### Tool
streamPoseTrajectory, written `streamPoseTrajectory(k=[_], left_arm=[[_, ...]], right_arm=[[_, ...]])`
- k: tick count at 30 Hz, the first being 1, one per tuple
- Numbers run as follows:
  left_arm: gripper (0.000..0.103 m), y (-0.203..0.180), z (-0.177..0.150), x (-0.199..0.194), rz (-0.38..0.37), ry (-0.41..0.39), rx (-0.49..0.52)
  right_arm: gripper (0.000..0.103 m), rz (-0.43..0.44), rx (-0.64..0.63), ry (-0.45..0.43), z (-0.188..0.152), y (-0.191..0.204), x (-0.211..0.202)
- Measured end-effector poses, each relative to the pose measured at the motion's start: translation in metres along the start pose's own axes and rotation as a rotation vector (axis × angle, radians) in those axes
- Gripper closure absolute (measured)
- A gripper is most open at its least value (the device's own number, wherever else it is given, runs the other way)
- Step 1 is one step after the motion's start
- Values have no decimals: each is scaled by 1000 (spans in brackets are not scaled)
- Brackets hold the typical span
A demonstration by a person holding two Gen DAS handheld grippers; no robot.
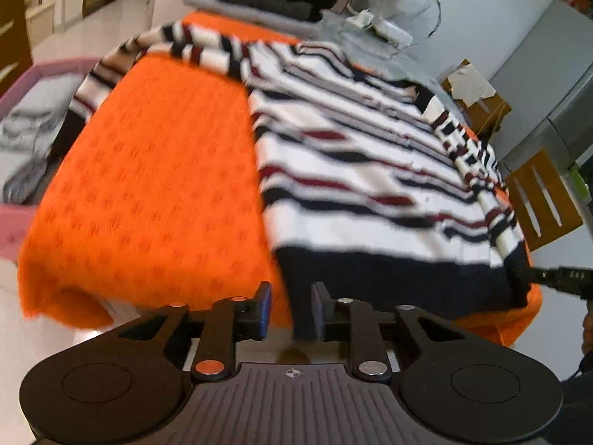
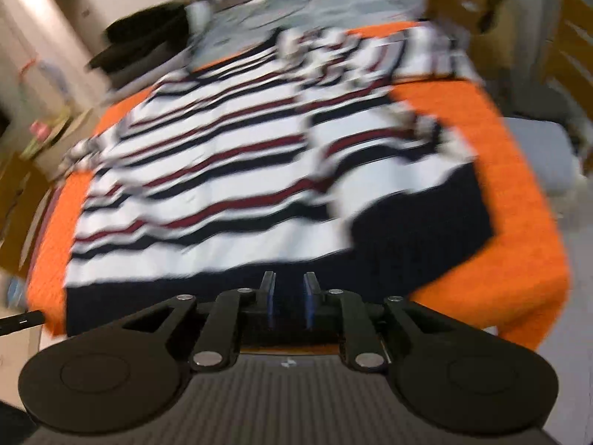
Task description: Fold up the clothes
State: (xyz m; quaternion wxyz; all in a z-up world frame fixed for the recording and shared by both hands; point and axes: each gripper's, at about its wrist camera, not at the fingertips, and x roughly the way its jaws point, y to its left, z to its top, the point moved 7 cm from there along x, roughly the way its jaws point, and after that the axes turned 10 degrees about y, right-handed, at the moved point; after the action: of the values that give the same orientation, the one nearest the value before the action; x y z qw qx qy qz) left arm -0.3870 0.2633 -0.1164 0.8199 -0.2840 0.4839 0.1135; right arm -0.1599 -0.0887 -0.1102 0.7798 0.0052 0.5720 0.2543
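Orange knitted cloth (image 1: 155,170) covers the table, and everything here is placed against it. In the left wrist view, off the cloth's left edge, a pink bin (image 1: 22,85) holds grey laundry, cut off by the frame. On the cloth's right half lies the striped sweater (image 1: 370,170), white with navy and dark red bands; one sleeve (image 1: 122,63) runs across the far end and hangs over the cloth's left edge. The sweater's navy hem (image 1: 389,278) sits at the cloth's near edge. The left gripper (image 1: 291,311) has its blue pads set a little apart, with a hanging corner of the navy hem lying in the gap; whether the pads press on it cannot be told, since the right pad hides the contact. Beyond the cloth's far end are folded grey and dark clothes (image 1: 259,3), blurred. At the cloth's right near corner a dark bar pokes in, probably part of the other tool, too cut off to be sure. A wooden chair (image 1: 545,200) stands beside that right edge. The right wrist view is heavily motion-blurred: the sweater (image 2: 222,170) spreads over the cloth (image 2: 519,193), its dark hem (image 2: 407,230) nearest. The right gripper (image 2: 289,296) has narrowly parted pads over dark fabric at the cloth's near edge; whether it holds any is impossible to make out.
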Motion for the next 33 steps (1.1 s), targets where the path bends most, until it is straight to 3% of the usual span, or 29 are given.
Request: streamPoseTrajectory(k=[4,6,10,19,22,25,27,33], left_arm=[[66,-27,33,15,-24,-13,10],[61,-43,48,27,-30,-13,28],[57,-79,78,52,-42,-11,70],[43,-156,142,110,-83,10,156],[40,-177,162,134,-95,15,173],[39,-196,182,157,-110,20,180],[39,-206,194,172,-122,24,179],[39,-227,226,212,-166,30,148]], right_arm=[[80,-65,102,-42,17,-56,-3],[73,-86,143,-53,24,-80,-1],[71,-96,180,-53,36,-111,9],[64,-85,121,-10,60,-131,35],[67,-69,98,-2,61,-131,38],[94,-61,74,2,62,-131,40],[96,-14,87,4,62,-132,37],[96,18,95,-3,62,-129,28]])
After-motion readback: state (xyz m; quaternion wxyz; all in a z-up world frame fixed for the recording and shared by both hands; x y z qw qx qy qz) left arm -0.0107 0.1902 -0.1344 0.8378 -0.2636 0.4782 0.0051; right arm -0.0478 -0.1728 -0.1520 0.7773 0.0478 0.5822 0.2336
